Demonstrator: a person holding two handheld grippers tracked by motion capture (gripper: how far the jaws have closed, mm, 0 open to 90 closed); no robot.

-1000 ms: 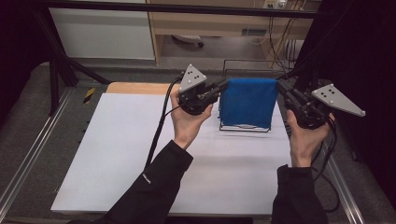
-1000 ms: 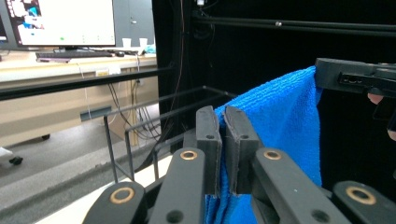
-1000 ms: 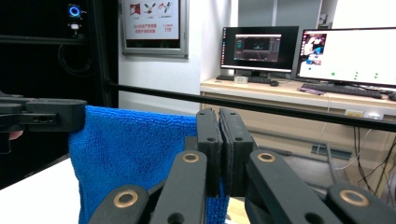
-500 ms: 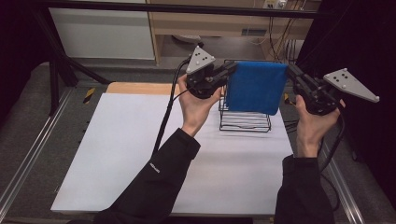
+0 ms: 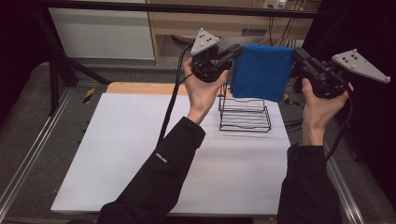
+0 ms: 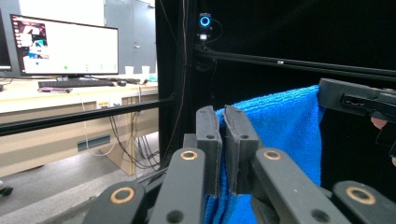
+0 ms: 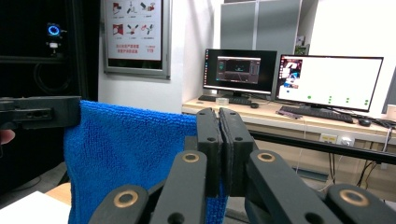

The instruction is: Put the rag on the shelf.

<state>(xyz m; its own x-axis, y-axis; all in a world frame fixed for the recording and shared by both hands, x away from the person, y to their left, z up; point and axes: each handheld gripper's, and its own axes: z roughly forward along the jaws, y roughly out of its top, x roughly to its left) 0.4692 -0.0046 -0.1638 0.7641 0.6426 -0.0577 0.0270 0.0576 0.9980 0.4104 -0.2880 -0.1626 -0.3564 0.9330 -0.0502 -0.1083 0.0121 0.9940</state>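
A blue towel (image 5: 261, 72) hangs folded in the air between my two grippers, well above the black wire rack (image 5: 244, 114). My left gripper (image 5: 237, 51) is shut on the towel's upper left corner. My right gripper (image 5: 296, 55) is shut on its upper right corner. In the left gripper view the pads pinch the blue towel (image 6: 285, 130) edge, with the right gripper's black body at the far corner. In the right gripper view the blue towel (image 7: 126, 154) drapes to the left of my closed jaws.
The wire rack stands at the back right of the white table (image 5: 140, 154). A wooden board edge (image 5: 144, 87) lies behind the white surface. Metal rails (image 5: 32, 154) run along the left side. Desks with monitors (image 7: 327, 79) stand beyond.
Both hands have risen and carried the towel up off the wire rack. The towel now hangs free above it, stretched between the grippers.
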